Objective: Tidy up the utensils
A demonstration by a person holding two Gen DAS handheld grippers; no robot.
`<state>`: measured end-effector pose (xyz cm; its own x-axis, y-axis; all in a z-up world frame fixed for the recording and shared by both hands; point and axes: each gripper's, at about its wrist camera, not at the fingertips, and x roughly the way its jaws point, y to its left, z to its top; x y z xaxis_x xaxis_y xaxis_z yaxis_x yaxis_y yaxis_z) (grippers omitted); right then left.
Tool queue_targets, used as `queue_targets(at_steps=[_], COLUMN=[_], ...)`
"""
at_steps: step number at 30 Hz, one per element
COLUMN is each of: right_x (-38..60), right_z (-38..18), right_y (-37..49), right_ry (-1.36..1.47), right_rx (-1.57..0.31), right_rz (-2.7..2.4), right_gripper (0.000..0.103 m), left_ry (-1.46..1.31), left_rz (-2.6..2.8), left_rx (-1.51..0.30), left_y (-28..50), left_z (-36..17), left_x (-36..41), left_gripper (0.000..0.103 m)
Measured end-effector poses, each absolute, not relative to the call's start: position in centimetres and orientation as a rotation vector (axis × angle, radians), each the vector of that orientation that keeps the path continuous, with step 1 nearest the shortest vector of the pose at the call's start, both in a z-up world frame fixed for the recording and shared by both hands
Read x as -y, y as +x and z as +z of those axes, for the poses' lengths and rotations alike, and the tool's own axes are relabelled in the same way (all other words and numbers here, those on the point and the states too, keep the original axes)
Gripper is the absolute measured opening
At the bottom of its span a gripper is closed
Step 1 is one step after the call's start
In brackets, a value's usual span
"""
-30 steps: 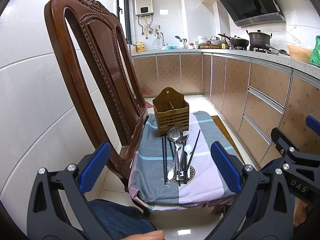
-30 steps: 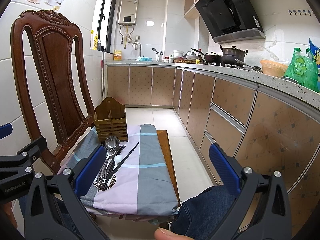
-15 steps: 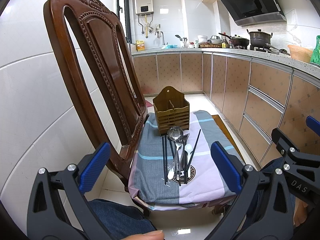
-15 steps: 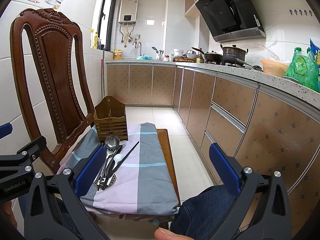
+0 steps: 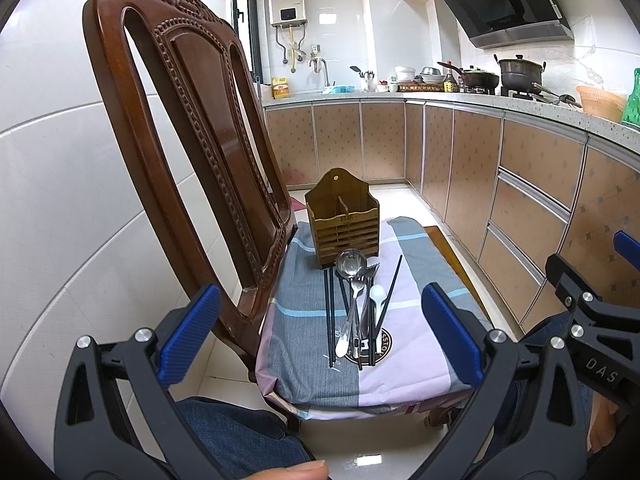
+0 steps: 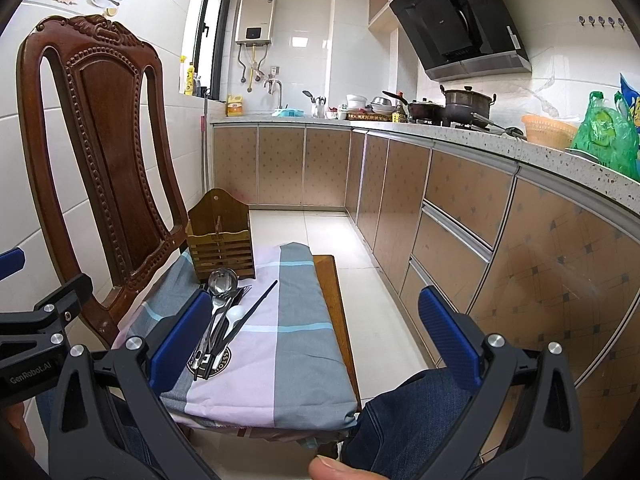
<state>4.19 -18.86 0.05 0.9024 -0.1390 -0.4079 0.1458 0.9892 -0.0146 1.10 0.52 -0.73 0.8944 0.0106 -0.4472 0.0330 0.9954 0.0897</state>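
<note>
A brown slatted utensil holder [image 5: 342,219] [image 6: 220,239] stands at the back of a chair seat covered by a striped cloth [image 5: 404,364] [image 6: 288,344]. In front of it lies a pile of utensils: a steel ladle [image 5: 351,264] [image 6: 222,282], black chopsticks [image 5: 330,316] [image 6: 256,307], a white spoon [image 5: 377,295] [image 6: 235,313] and a fork [image 5: 370,276]. My left gripper [image 5: 320,336] hovers open in front of the seat's near edge, empty. My right gripper [image 6: 316,340] is open and empty too, to the right of the pile.
The carved wooden chair back [image 5: 192,132] [image 6: 108,128] rises at the left against a tiled wall. Kitchen cabinets [image 6: 460,232] and a cluttered counter [image 6: 440,120] run along the right. A person's knees in jeans [image 5: 240,436] [image 6: 404,420] sit below the grippers.
Both views have shifted very slightly; the utensils and the holder have not moved, and both grippers stay open.
</note>
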Motion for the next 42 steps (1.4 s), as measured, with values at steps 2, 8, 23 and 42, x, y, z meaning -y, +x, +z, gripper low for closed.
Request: queue_targets(at_steps=[2,8,23,42], right_x=[18.9,18.9,19.1,21.5], right_z=[0.0,0.0,-0.7,-15.6], right_y=[4.2,4.2,4.7,18.3], right_ry=[0.017,0.018,0.015,-0.057], right_rx=[-0.422,-0.424,-0.436,-1.044], right_rz=[-0.147,-0.147,-0.147,-0.125], right_gripper=[0.1,0.101,0.101,0.048], left_ry=[0.095,0.098,0.102,0.052], left_rz=[-0.011,-0.012,-0.012,-0.021], left_rx=[-0.465,-0.47,-0.484,-0.867], left_y=[1.1,1.2,1.6,14.7], left_z=[-0.7,-0.8,-1.3,-12.6], left_x=[-0.5,-0.5,-0.4,-2.5], left_gripper=[0.099,0.099,0.099,0.086])
